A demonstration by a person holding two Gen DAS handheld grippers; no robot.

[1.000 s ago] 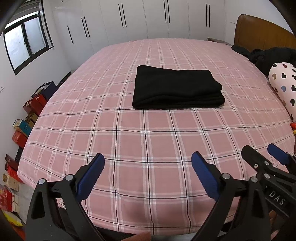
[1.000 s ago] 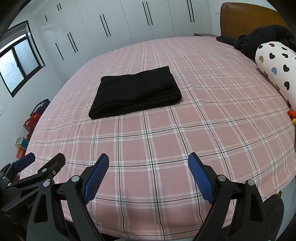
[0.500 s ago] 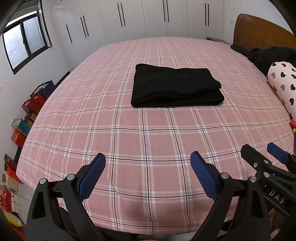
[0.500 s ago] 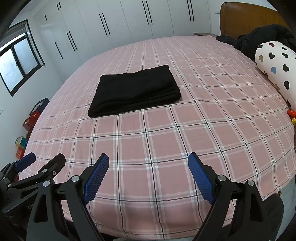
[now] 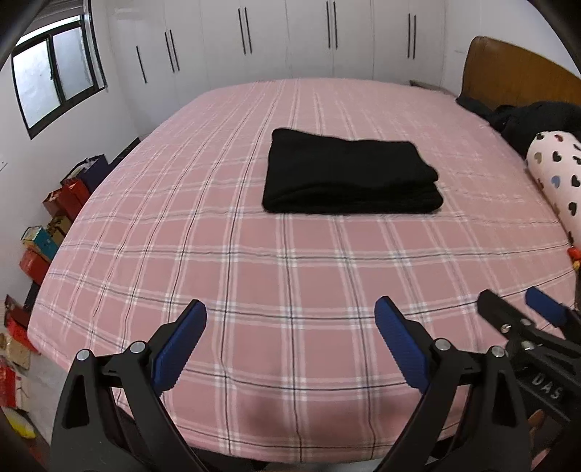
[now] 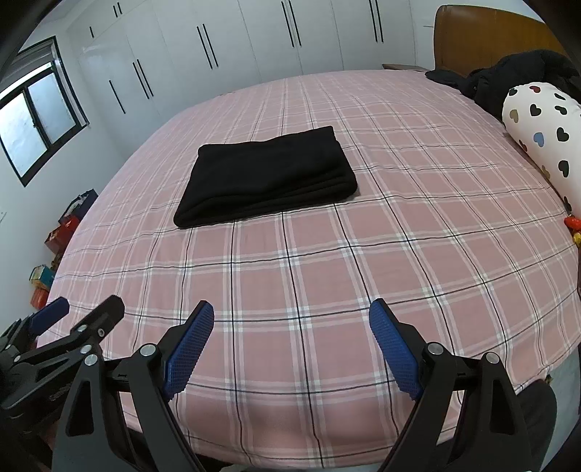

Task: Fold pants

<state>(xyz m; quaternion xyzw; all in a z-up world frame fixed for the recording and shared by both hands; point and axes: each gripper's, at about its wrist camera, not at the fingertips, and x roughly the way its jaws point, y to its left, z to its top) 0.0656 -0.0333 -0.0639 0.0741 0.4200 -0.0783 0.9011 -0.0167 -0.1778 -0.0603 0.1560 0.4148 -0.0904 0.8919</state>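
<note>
1. Over on the left, below the window (image 5: 58, 80), boxes and bags (image 5: 54, 225) are stacked along the wall; none of it touches the bed.
2. The left gripper (image 5: 290, 337) hangs over the near edge of the pink plaid bed (image 5: 290, 276), its blue pads spread wide with only bedsheet showing between them.
3. In the middle of the bed lie the black pants (image 5: 348, 174), well apart from both grippers. They sit as a flat, squared bundle of several layers, with rounded folded edges facing the near side and the right.
4. The cloth looks thick, soft and fleecy, so I judge it light, limp and not slippery; nothing about it is fragile. It should sag the moment it is lifted by one point.
5. If it needs another fold or a straightening, I would take it at two corners of one short side, pinching through all the layers together, so the stack does not slide apart. A pinch on the top layer alone would likely peel the bundle open.
6. The right gripper (image 6: 290, 337) sits just beside the left one at the same bed edge, jaws likewise wide apart and empty.
7. At the far right, near the wooden headboard (image 6: 483, 32), rest a heart-patterned bolster (image 6: 541, 127) and a heap of dark clothing (image 6: 508, 76).
</note>
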